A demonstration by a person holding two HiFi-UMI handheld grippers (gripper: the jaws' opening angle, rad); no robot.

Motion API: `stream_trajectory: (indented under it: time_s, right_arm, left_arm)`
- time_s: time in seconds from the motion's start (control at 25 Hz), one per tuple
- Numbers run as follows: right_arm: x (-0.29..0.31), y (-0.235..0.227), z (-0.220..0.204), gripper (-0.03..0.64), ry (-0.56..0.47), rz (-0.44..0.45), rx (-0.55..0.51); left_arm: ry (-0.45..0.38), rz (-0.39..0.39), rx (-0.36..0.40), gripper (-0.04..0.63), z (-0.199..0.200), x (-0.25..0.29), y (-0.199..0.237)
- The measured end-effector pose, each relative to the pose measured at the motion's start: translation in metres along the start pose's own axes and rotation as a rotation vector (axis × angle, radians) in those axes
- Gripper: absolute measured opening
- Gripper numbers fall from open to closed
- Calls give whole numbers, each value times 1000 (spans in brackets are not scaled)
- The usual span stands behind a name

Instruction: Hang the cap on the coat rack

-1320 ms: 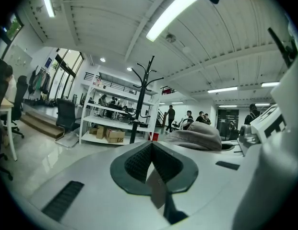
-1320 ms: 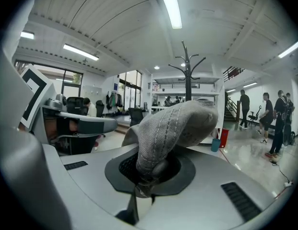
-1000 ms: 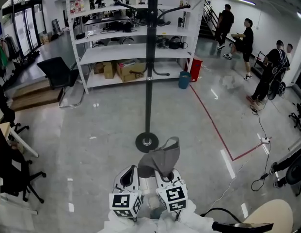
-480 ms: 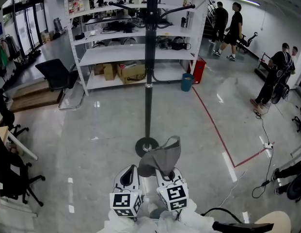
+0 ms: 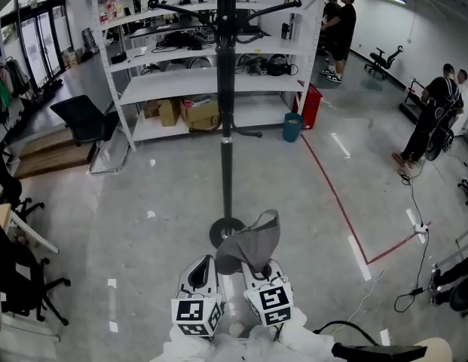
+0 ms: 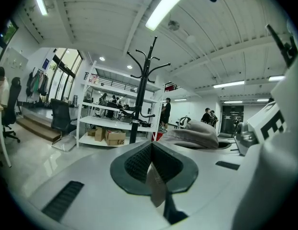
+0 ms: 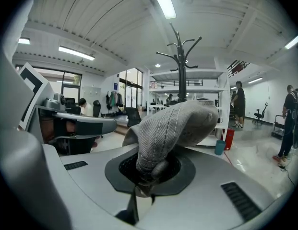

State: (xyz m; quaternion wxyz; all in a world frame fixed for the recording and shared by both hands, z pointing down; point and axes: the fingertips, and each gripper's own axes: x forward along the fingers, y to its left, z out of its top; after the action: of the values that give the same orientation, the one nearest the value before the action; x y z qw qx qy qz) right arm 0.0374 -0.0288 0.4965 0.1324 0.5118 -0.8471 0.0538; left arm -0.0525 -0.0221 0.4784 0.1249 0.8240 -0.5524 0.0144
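We hold the grey cap (image 5: 252, 241) pinched by its edge in the right gripper (image 5: 258, 271), low near the foot of the coat rack (image 5: 226, 127). Its upright pole rises straight ahead, hooks (image 5: 279, 7) well above the cap. Our left gripper (image 5: 201, 271) sits alongside, closed and empty.

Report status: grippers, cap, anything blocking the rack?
Right gripper shut on the cap, cap not yet hung. Left gripper shut, empty. Coat rack straight ahead, hooks bare, nothing in between.
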Motion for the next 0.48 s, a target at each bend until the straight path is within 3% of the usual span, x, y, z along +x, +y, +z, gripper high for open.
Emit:
stream_trajectory:
  time_s: [0.48]
  right_arm:
    - [23,-20,0,26,-4,9,8]
  left_arm:
    - [4,8,11,-6,1,27,6]
